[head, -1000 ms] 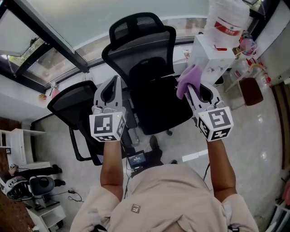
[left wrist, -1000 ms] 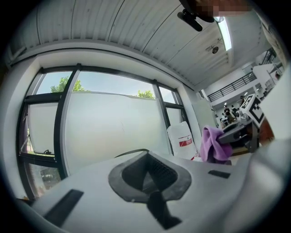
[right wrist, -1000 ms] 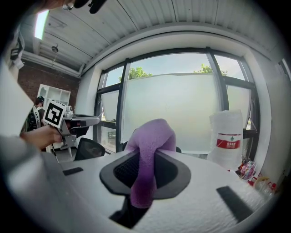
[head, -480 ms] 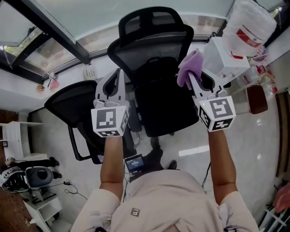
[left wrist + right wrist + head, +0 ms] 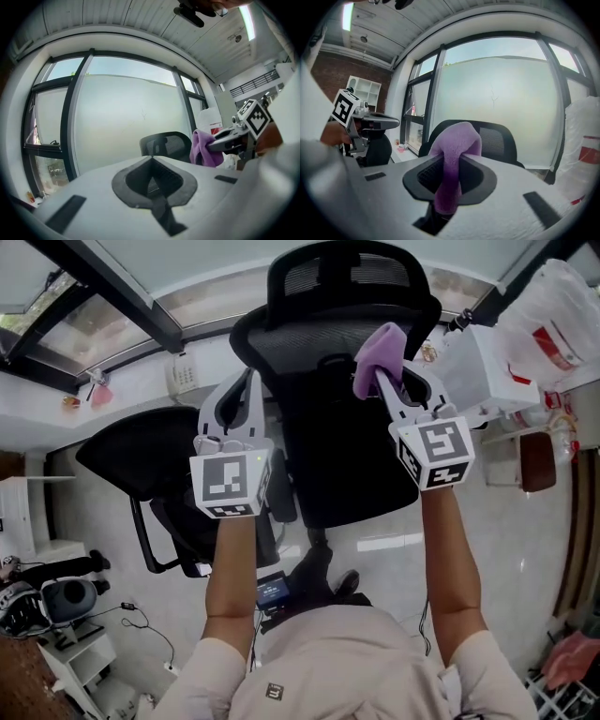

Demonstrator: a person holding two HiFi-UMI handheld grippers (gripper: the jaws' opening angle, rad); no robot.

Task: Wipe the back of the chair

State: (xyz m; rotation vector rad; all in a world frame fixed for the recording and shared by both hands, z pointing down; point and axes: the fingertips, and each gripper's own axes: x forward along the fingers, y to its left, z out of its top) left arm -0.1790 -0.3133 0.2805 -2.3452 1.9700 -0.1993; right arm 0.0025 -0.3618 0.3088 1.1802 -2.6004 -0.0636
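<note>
A black mesh office chair (image 5: 323,343) with a headrest (image 5: 347,273) stands in front of me, its seat toward me. My right gripper (image 5: 386,381) is shut on a purple cloth (image 5: 377,357), held over the right side of the chair's backrest. The right gripper view shows the cloth (image 5: 457,143) bunched between the jaws, with the chair (image 5: 499,140) beyond. My left gripper (image 5: 246,385) hangs at the backrest's left edge, its jaws together with nothing between them. In the left gripper view, the chair (image 5: 166,144) and the cloth (image 5: 204,149) lie ahead.
A second black chair (image 5: 141,451) stands to the left. A white box (image 5: 487,367) and a white plastic bag (image 5: 562,306) are at the right, close to the chair. A window sill with a white phone (image 5: 183,376) runs behind. A small screen device (image 5: 275,589) lies by my feet.
Both grippers have come closer to the chair's backrest. The right gripper has carried the cloth leftward, from beside the white box to over the backrest's right side.
</note>
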